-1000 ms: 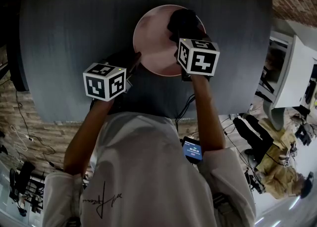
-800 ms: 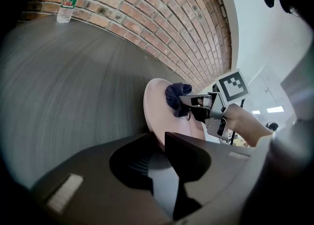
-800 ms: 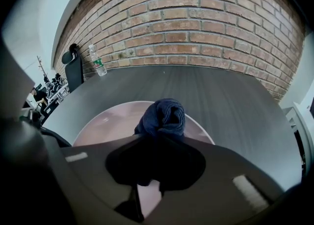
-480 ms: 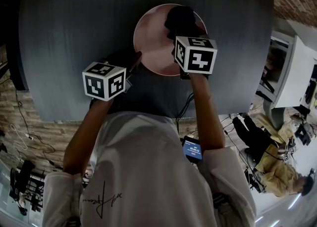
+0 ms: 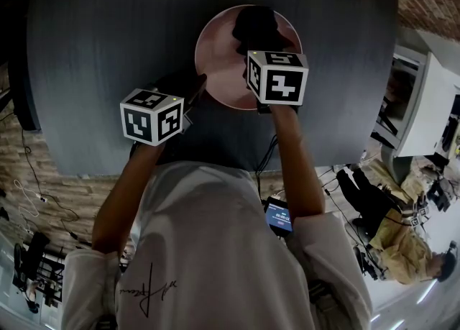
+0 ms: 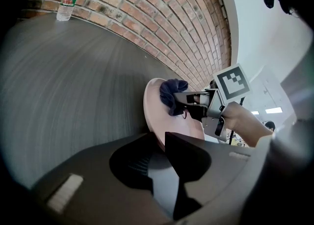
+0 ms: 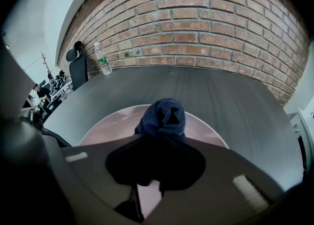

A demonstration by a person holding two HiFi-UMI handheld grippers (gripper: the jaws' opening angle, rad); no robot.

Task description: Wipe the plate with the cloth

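Centrally, plate [image 5: 215, 62]: pink, flat on the dark table [image 5: 108, 48], at 12 o'clock from the person.
Cloth [image 5: 255, 26]: dark blue, bunched, on the plate's 12 o'clock part.
Right gripper [image 7: 156, 143]: clenched on the cloth.
Left gripper [image 6: 159, 143]: clamped on the plate's 8 o'clock rim.
Water bottle [image 7: 103, 58]: upright at the table's far edge.

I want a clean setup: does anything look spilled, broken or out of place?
Nothing stands out. The plate lies whole on the table, left gripper on its rim, right gripper holding the cloth on it.
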